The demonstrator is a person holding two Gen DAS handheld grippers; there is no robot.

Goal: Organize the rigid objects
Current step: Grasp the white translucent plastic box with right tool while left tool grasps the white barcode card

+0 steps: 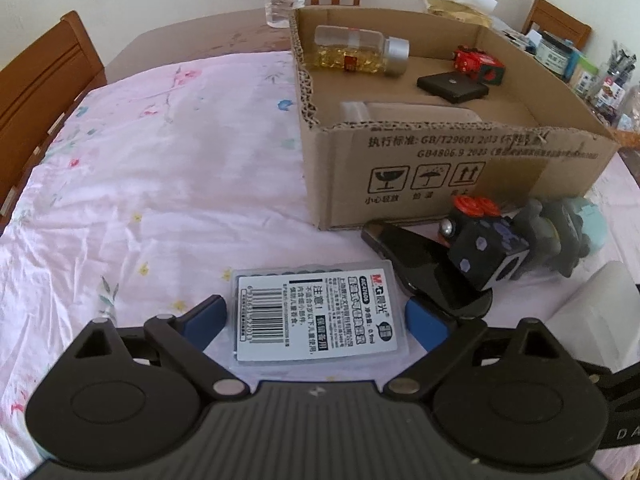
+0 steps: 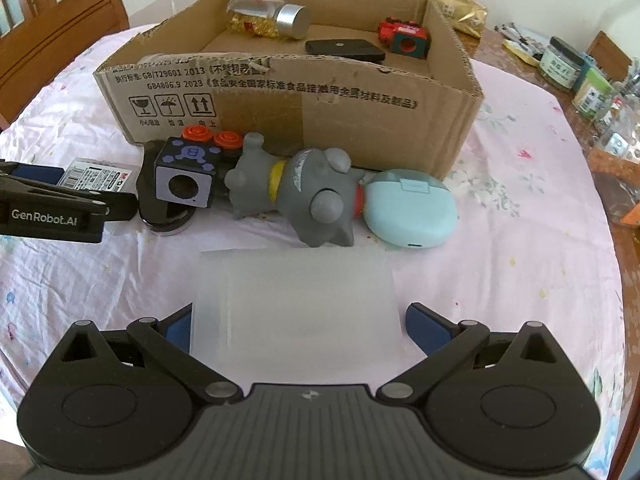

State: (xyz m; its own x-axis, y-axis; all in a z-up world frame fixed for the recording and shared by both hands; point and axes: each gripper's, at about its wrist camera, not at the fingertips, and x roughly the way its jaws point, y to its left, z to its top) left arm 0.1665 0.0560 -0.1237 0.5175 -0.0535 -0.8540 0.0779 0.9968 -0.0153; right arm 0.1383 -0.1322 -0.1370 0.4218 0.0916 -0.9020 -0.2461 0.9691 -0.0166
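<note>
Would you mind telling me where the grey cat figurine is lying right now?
In the right wrist view the grey cat figurine lies on its side in front of the cardboard box, between the black cube and the pale blue case.

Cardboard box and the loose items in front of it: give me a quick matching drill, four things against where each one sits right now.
Things:
1. Jar with gold contents
2. Labelled flat case
3. Frosted clear box
4. Grey toy figure

Places:
A. Between the right gripper's jaws
B. Lying on the cloth against the cardboard box's front wall
C. Inside the cardboard box, on its side
D. Between the left gripper's jaws

Pairs: 1-C, 2-D, 3-A, 4-B
</note>
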